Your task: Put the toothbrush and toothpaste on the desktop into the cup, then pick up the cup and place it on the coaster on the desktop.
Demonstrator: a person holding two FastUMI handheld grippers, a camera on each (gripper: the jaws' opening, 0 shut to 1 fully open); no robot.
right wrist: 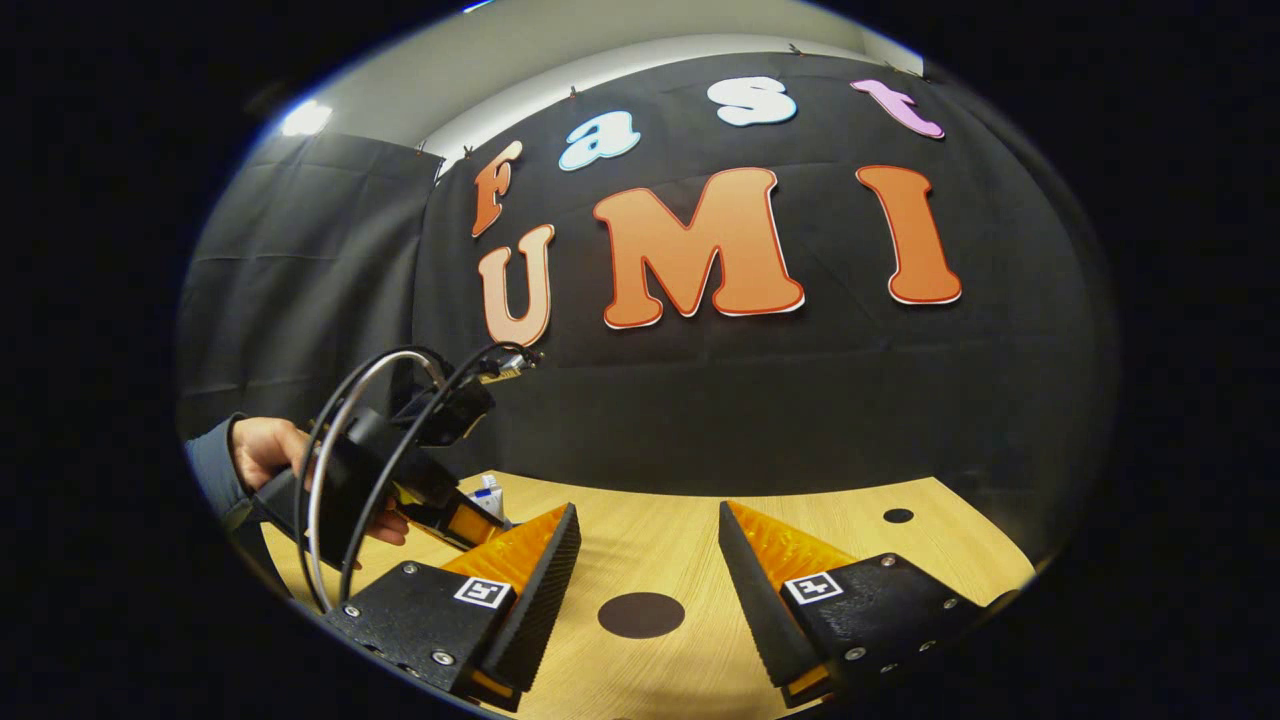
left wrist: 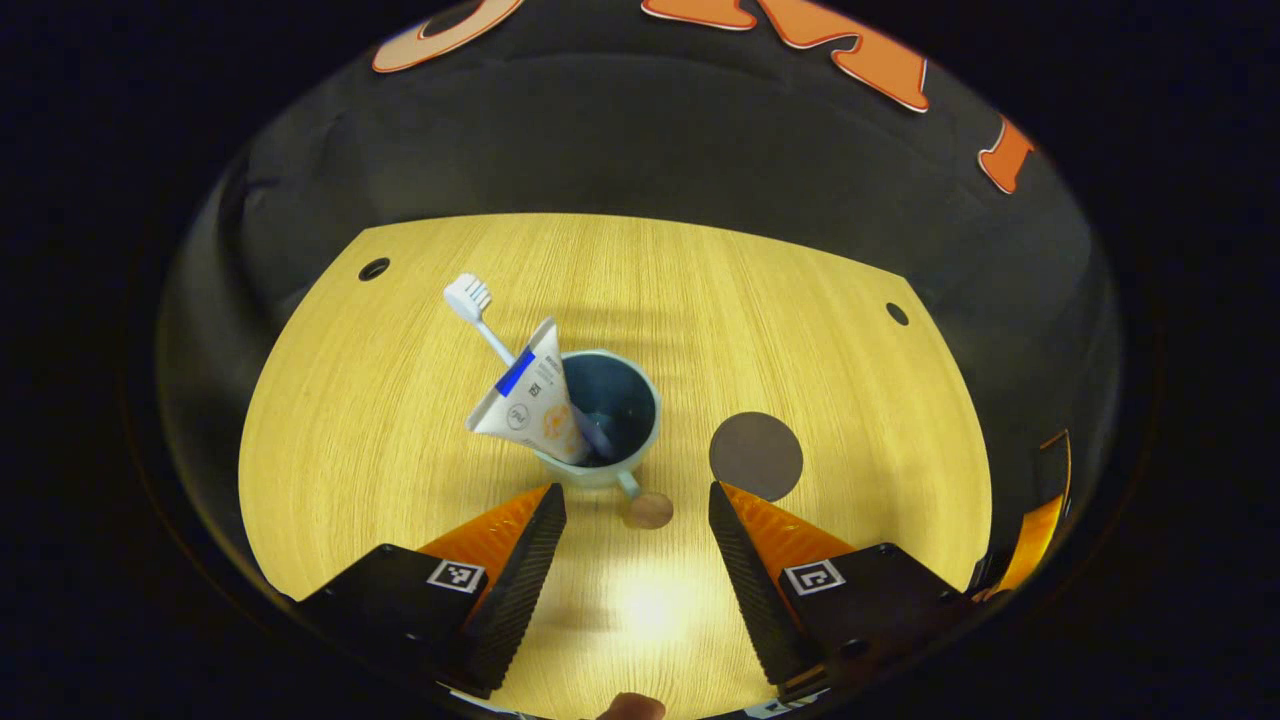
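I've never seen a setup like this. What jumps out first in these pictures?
A cup stands mid-desk with a toothbrush and a toothpaste tube leaning out of it. Just to its right lies a dark round coaster, bare. The left gripper hangs open just before the cup's handle; the right gripper hangs open over the coaster.

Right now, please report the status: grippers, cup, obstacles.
Both grippers open, left near cup handle, right above coaster. Toothbrush and toothpaste in cup. Path to coaster free.
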